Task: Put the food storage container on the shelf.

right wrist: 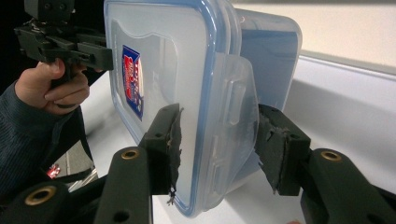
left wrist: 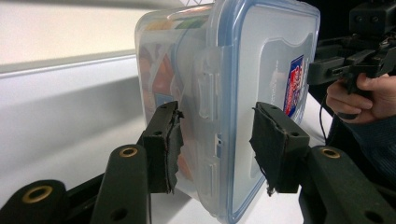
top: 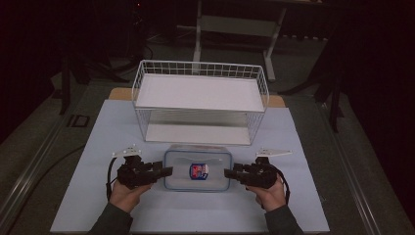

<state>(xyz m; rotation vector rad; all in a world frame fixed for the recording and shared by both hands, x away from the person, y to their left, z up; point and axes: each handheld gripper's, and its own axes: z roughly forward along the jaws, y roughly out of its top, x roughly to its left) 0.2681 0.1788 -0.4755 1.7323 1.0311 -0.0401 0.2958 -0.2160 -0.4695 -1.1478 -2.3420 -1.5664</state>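
table (top: 98, 196) | on it: wire rack (top: 200, 105), lidded plastic box (top: 197, 170)

Box (top: 197, 170) contents: just orange/green blurs thru the cloudy wall in left gripper view, can't tell what. Lid label (top: 198, 170) too small to read from high view; in both gripper views seen edge-on, text illegible. Box bottom cut off by frame edge in both gripper views. Room behind the basket (top: 200, 100) too dark to make out.
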